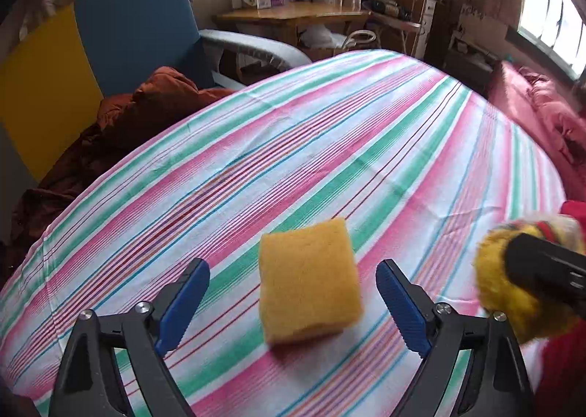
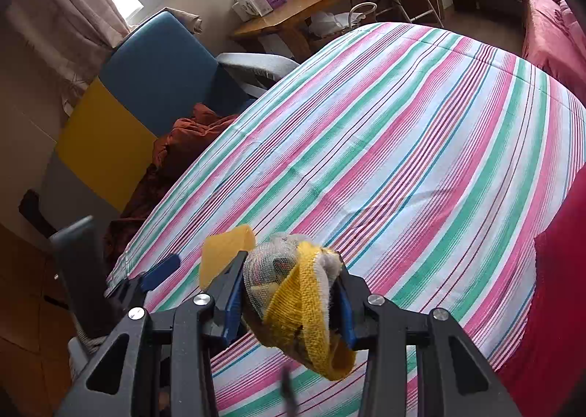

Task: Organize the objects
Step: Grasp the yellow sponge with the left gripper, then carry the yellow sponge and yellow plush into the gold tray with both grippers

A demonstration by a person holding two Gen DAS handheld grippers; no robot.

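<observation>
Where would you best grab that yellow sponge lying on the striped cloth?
Probably across its two long side faces, from above. The sponge lies flat on the striped cloth, narrower across than long, and the open left gripper already brackets those sides with clear cloth beside each.

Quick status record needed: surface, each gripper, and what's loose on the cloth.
surface: striped cloth
left gripper: open, jaws either side of the yellow sponge, not touching it
right gripper: shut on a yellow and white knitted bundle
loose: the sponge, lying flat on the cloth
background: blue chair, wooden desk
</observation>
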